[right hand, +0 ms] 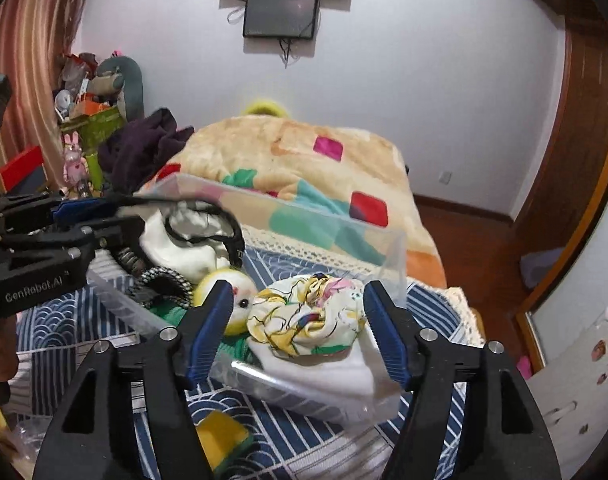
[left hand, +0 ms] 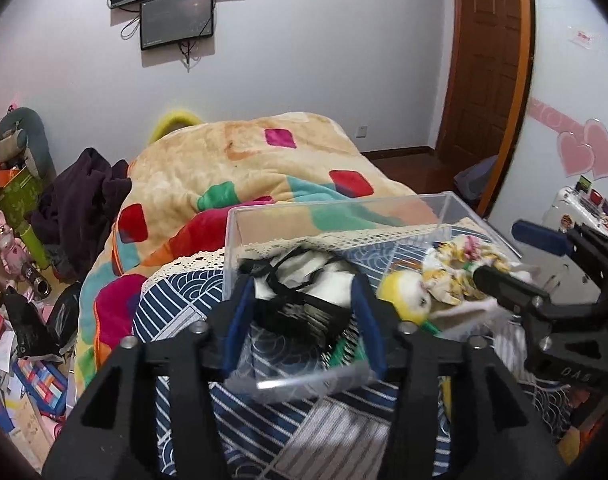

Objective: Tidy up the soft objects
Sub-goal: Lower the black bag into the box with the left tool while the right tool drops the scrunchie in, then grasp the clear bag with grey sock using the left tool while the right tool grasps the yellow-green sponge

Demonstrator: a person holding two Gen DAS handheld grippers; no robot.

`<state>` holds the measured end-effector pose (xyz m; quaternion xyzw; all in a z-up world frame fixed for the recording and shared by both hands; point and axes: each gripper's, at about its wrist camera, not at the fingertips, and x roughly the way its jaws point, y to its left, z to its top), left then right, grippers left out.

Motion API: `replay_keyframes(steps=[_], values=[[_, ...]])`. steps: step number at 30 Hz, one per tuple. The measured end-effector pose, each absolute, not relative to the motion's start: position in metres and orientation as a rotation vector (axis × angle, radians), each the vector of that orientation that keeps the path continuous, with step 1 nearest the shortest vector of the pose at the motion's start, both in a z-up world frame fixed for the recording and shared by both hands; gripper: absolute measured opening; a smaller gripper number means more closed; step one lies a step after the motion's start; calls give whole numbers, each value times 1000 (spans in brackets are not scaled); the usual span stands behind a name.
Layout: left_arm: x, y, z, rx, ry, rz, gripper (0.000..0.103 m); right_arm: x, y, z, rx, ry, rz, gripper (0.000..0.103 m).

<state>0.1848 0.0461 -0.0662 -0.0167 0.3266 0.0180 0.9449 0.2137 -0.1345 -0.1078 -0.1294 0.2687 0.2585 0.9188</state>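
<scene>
Fingers [left hand: 369, 316] of both grippers spread over the clear bin [right hand: 391, 256], half-hiding a plush toy [right hand: 228, 292] (body buried).

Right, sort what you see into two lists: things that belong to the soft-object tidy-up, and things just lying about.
Part of the job:
clear plastic bin
floral cloth bundle
yellow-and-white plush toy
white fabric with black straps
left gripper
right gripper

Just lying about:
colourful blanket
dark purple garment
wall screens
pink rabbit figure
</scene>
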Motion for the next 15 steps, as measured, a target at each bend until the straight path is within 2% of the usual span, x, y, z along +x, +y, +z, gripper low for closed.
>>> replay_keyframes(steps=[5,7,12,15], values=[[158,44,-61,-31,648,23,75,199,-143,-94,-231,498,554,74],[147,44,-60,-36,639,26,81,192,-145,-91,-223,476,556,84],[121,43,-63,-42,647,23,94,176,-146,-97,-234,456,561,84],[108,41,-71,-46,670,17,95,173,-147,-106,-219,485,574,84]])
